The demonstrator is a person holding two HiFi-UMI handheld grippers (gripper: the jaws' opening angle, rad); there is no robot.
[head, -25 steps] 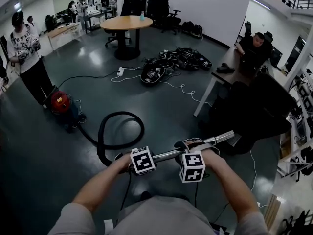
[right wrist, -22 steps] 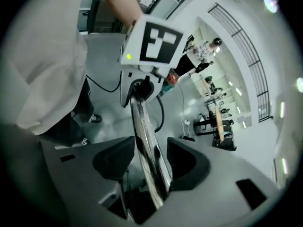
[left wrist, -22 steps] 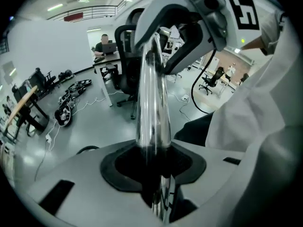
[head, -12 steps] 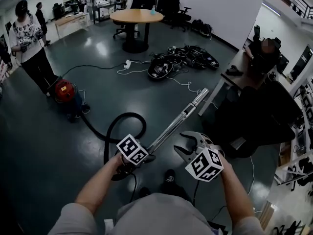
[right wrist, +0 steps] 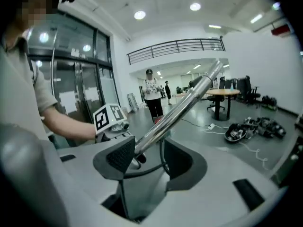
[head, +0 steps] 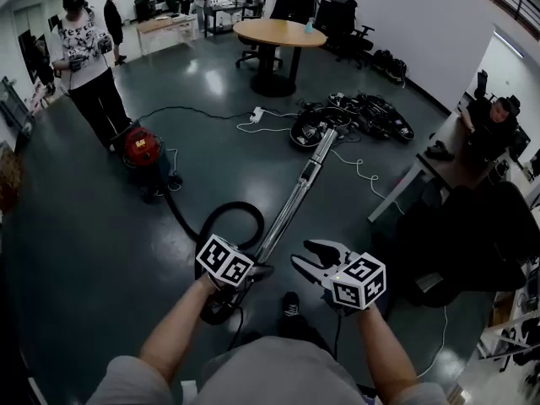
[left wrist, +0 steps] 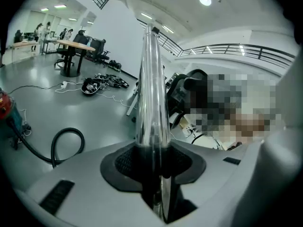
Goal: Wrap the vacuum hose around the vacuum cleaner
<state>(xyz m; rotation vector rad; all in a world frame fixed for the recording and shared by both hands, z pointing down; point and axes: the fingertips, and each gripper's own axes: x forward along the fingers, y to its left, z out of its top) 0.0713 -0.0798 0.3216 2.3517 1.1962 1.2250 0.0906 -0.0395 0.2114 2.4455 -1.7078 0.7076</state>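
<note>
Left gripper [head: 256, 270] pinches the metal tube [head: 297, 199]; right gripper [head: 310, 256] spread, empty, just beside it; hose [head: 221, 216] loops near both.

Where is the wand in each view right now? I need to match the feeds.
Head view: the wand runs diagonally from lower centre, up and to the right.
Left gripper view: the wand rises from the closed jaws straight up the centre.
Right gripper view: the wand slants from the centre to the upper right.
Shared landmark: the round table.
</note>
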